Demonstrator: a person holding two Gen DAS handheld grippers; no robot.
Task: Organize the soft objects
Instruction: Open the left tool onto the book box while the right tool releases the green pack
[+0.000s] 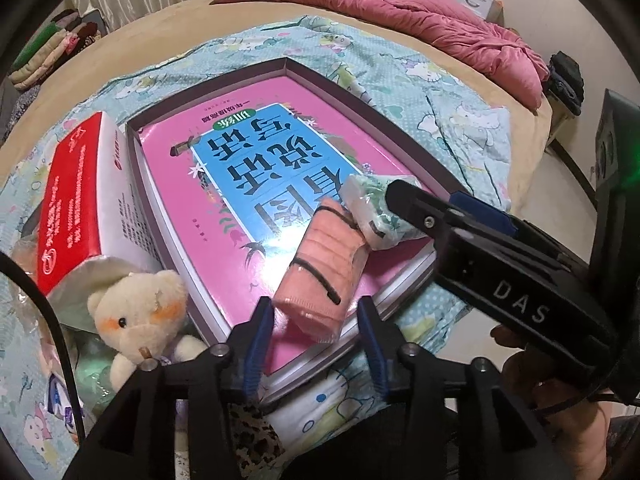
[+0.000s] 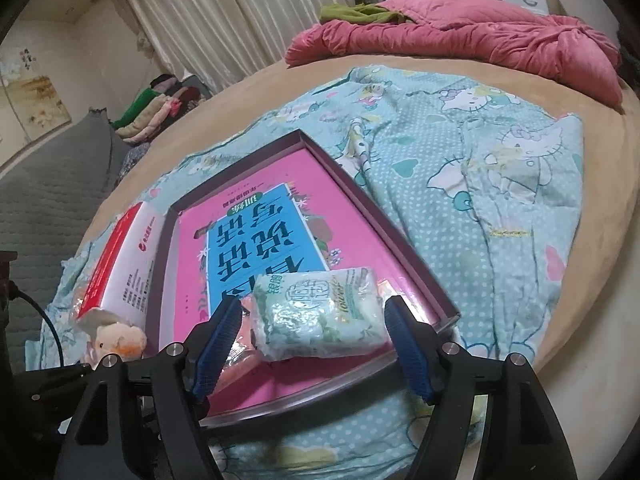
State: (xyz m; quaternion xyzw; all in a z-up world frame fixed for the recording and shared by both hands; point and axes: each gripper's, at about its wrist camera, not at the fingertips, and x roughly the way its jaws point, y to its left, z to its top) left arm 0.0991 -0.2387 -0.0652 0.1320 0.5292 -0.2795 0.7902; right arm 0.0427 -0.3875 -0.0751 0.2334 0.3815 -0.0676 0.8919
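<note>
Left gripper: bottom centre of left view; jaws wide, straddling near end of peach towel roll, not pinching.
Right gripper: bottom centre of right view; jaws wide around tissue pack, apart from it.
Peach towel roll: on pink book, centre.
Tissue pack: touching roll's far end.
Teddy bear: lower left, beside tray.
Red box: left.
Pink quilt: top.

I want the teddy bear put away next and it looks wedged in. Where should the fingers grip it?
Grip the teddy bear across its round head, coming from above. The head is the exposed part; the body sits low among plastic wrapping, with the red-and-white box right behind it.
</note>
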